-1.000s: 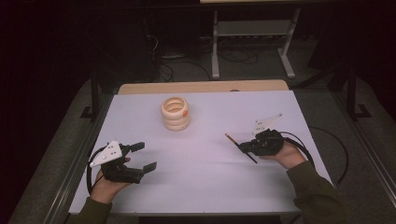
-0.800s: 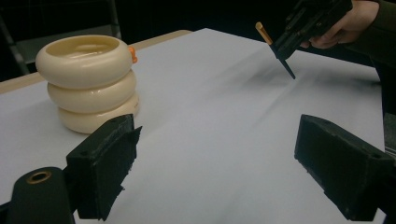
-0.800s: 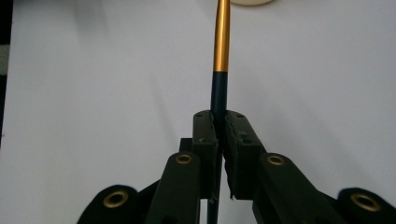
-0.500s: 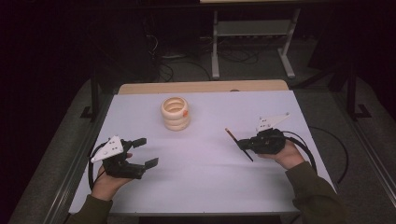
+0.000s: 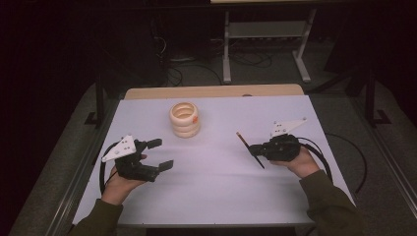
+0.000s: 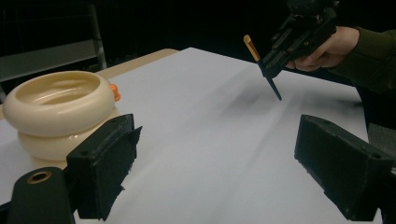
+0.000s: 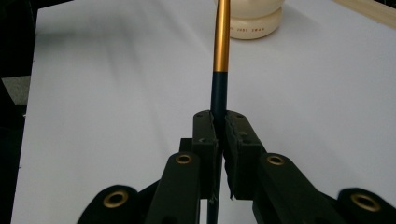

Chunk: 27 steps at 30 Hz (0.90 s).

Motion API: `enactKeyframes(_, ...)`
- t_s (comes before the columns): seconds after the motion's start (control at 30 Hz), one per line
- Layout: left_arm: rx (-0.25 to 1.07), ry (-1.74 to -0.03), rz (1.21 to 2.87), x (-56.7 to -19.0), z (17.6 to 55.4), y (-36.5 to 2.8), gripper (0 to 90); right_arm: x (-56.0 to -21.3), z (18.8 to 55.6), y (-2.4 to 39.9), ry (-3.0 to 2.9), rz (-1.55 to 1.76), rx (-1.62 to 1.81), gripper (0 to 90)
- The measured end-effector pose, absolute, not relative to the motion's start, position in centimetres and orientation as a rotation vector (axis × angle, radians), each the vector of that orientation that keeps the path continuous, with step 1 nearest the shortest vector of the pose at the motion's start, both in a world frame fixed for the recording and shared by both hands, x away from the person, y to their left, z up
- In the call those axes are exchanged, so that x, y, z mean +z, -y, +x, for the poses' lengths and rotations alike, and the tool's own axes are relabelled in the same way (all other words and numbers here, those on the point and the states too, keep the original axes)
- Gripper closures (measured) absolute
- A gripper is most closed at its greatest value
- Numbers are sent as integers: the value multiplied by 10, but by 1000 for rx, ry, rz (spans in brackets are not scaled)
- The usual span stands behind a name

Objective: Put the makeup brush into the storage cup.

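Slim dark, gold-tipped brush (image 5: 250, 150), gripper-clamped (image 5: 255, 148)

Both grippers are black: the left gripper (image 5: 160, 155) and right gripper (image 5: 252, 148) each carry a grey three-cornered plate, brass-ringed screw holes, and a looping black cable. The sleeves (image 5: 330, 201) look olive green, dimly lit.

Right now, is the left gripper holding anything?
No: in the left gripper view the left gripper has its jaws wide apart with only bare white table between them, the cream ring stack off to one side.
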<state>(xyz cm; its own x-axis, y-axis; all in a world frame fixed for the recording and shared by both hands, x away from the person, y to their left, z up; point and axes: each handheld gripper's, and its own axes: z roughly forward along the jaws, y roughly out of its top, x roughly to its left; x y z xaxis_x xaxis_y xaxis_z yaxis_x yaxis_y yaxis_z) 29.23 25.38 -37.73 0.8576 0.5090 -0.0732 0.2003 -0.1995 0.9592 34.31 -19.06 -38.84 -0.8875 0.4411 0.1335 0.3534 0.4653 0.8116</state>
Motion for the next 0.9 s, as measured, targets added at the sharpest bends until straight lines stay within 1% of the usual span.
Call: enactKeyframes(0.9,252,-447,1784,-361,314,-213,131,-380,340,184,-2545,679,1532,824)
